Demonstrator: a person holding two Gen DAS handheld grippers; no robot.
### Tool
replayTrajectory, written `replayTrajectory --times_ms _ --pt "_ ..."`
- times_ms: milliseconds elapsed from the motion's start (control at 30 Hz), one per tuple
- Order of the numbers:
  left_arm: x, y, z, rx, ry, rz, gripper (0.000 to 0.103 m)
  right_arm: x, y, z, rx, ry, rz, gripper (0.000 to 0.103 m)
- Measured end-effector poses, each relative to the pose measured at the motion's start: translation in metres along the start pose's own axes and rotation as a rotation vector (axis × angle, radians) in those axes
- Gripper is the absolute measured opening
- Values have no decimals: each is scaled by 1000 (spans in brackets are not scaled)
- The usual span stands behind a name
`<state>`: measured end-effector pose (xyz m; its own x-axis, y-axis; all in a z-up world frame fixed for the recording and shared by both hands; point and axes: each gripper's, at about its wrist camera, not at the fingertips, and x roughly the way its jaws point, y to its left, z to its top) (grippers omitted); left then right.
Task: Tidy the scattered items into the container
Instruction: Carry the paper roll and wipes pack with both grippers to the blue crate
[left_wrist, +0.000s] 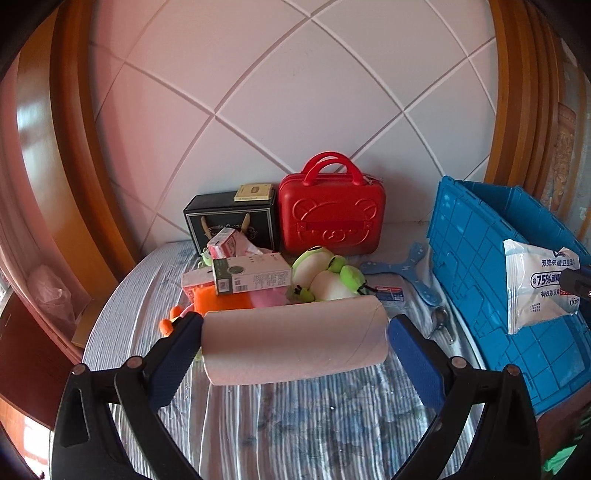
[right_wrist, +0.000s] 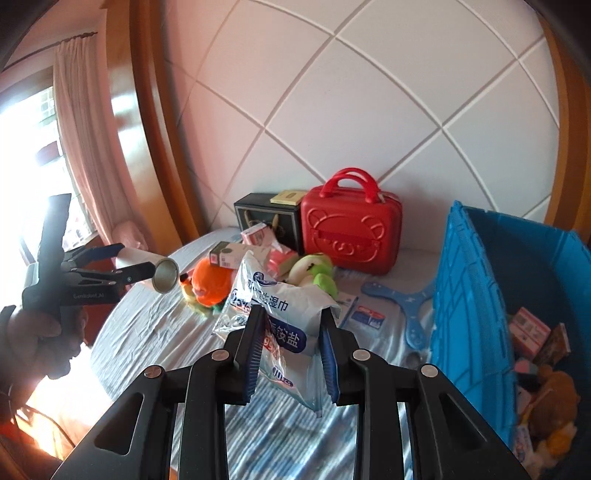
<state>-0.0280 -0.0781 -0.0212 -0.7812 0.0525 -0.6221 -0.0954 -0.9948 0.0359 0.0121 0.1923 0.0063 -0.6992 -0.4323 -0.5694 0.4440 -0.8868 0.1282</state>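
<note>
A pale cardboard tube (left_wrist: 293, 341) is clamped endwise by the L gripper (left_wrist: 295, 345) above the striped bedsheet (left_wrist: 295, 424). A wet-wipes pack (right_wrist: 284, 325) is pinched by the R gripper (right_wrist: 291, 350), beside the blue crate (right_wrist: 465, 295).

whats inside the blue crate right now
In the blue crate, the right wrist view shows a pink box, a brown plush toy and other small items piled at the bottom. Anything beneath them, or behind the near wall, is hidden.

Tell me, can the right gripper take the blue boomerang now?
Probably not yet: the right gripper is shut on the wet wipes pack. The blue boomerang itself lies uncovered on the bed beside the blue crate.
</note>
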Motion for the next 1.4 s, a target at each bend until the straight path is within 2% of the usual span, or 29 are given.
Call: replayTrajectory --times_ms 333,733,1100,1400 --pt "-9 -94 42 77 -55 -73 101 -69 -63 5 46 -84 -54 27" --pt "-2 -225 96 188 -111 -194 101 -134 -164 -6 129 -148 -186 27" --pt "10 -324 120 273 -120 -297 101 -172 -244 -26 195 -159 -289 27" --pt "20 -377 133 328 -121 -365 101 -189 -285 -40 254 -163 -358 27"
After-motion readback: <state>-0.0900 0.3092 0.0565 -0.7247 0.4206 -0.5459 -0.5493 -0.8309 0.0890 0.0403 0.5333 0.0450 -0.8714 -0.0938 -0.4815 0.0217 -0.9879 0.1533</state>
